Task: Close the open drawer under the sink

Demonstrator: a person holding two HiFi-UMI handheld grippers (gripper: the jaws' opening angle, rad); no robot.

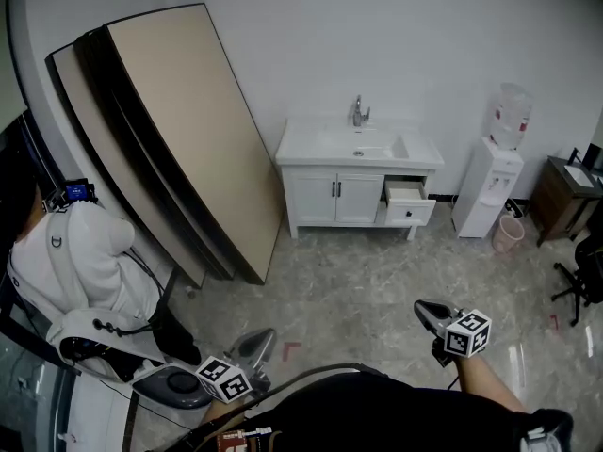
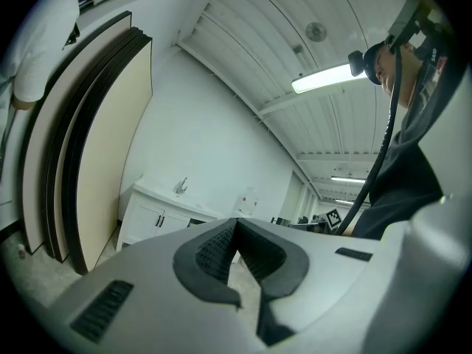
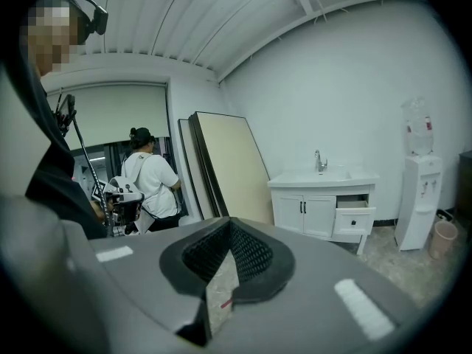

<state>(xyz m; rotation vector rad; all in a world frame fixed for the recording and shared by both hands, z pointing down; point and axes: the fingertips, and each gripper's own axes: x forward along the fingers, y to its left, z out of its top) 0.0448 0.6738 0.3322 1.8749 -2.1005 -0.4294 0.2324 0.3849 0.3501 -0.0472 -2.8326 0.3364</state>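
Risk lies in the approach: the drawer [image 1: 409, 202], pulled out at the right end of the cabinet [image 1: 334, 196] under the sink [image 1: 363, 143], sits near the water dispenser [image 1: 485, 186]. A wide swing could knock the dispenser, and an off-centre push might skew the drawer. Left gripper [image 1: 262, 339] and right gripper [image 1: 426, 309] hover well apart from it, jaws closed together on nothing.

At twelve o'clock the drawer [image 1: 408, 199] is too small for me to see inside. The edge cuts off a black chair [image 1: 582, 276] at two o'clock and a person [image 1: 75, 262] at ten.
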